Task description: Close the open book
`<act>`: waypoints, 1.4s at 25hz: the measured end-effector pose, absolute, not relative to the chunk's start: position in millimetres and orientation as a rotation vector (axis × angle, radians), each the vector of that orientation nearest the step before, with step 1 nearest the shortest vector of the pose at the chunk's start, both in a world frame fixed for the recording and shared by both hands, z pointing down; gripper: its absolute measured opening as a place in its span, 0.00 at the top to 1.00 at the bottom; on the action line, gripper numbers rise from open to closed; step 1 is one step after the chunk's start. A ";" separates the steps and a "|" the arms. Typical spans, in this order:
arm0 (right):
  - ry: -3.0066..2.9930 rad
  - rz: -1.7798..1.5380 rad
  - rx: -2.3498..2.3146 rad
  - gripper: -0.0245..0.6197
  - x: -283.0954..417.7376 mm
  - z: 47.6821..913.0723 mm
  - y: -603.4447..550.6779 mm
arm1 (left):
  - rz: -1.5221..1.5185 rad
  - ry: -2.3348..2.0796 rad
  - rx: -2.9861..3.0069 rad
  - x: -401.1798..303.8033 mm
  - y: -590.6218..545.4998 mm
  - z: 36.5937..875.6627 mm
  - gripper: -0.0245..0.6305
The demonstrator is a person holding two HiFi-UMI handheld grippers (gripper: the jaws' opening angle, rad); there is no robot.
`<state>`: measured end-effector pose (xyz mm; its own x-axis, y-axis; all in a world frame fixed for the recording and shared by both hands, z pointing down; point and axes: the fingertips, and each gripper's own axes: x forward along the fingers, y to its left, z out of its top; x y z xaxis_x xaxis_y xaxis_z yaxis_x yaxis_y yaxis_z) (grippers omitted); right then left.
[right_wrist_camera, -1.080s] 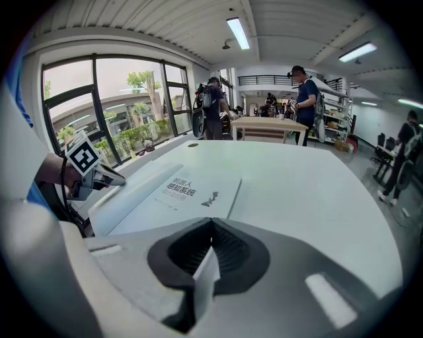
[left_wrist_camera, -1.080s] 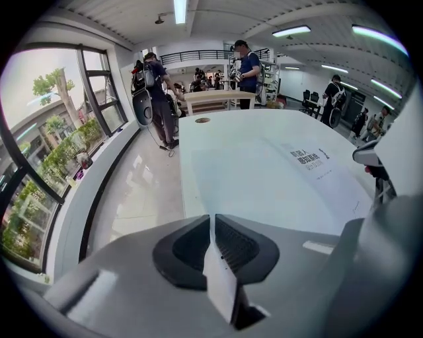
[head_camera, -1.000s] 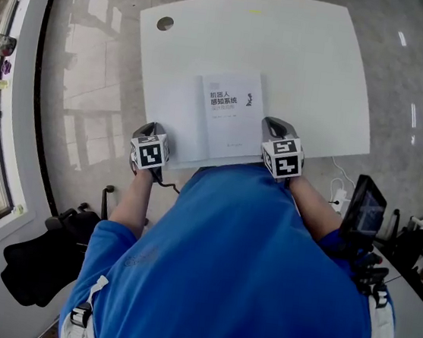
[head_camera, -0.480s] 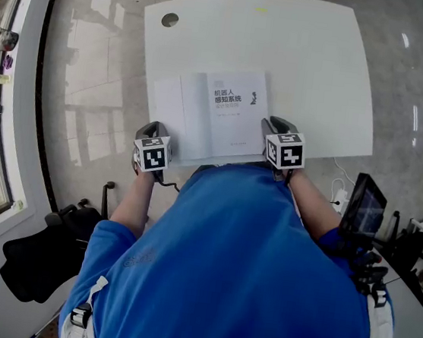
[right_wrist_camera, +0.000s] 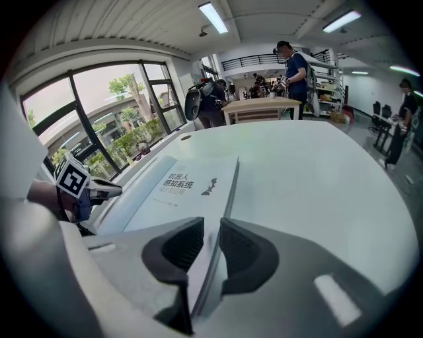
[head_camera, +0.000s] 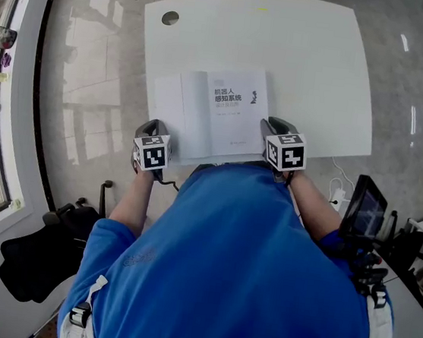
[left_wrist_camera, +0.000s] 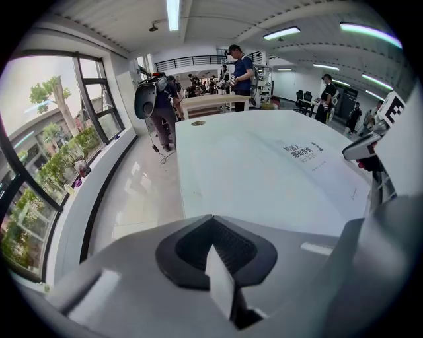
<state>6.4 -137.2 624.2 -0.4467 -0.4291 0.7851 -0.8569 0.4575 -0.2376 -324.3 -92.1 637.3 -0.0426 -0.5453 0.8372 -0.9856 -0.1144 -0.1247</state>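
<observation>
left jaws: the left gripper (left_wrist_camera: 213,231) is squeezing its pads tight together. A thin white sliver is showing in the slit behind them, and honestly I can't tell if that's paper.
right jaws: the right gripper (right_wrist_camera: 210,231) is holding its pads just a little apart. The right-hand edge of the open book (right_wrist_camera: 182,188) is running straight through that gap. Can't tell if the tips are actually touching it.
left gripper spot: it's pointing down at the near left of the book, just beside the blank left page (head_camera: 174,114), right by the table's left edge.
right gripper spot: it's pointing down at the book's near right corner, by the title page (head_camera: 234,106).
book: it's lying open and flat on the near part of the white table (head_camera: 301,61), closer to the left edge. The printed title page is facing up on the right and the blank one on the left.
table: a grommet hole (head_camera: 169,18) is sitting in the far left corner.
person: a blue shirt (head_camera: 238,267) is filling the near part of the head view, with one arm going out to each gripper.
around: a glossy floor (head_camera: 93,73) is reflecting light. A dark screen (head_camera: 363,210) is standing off to the near right, windows (right_wrist_camera: 112,112) are running along the left, and people (right_wrist_camera: 294,66) are standing at the far end.
</observation>
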 end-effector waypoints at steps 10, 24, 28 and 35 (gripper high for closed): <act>-2.091 1.130 0.988 0.86 7.4 624.6 -122.1 | 1.063 -1.634 1.686 -325.4 -90.7 644.0 0.95; -2.205 1.128 0.799 0.95 -18.1 593.9 -100.1 | 1.057 -1.664 1.700 -325.0 -95.7 643.1 0.95; -2.280 1.120 0.705 0.95 -40.4 575.6 -96.3 | 1.050 -1.667 1.697 -324.6 -96.4 648.1 0.95; -2.384 1.049 0.488 0.95 -95.5 539.5 -77.4 | 1.016 -1.673 1.691 -323.0 -84.1 640.8 0.95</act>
<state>-95.5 -77.4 539.5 -0.8177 -0.1246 0.5620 -0.4987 0.6411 -0.5833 -323.0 -84.1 640.8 -0.0591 -0.5756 0.8156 -0.9892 -0.0762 -0.1255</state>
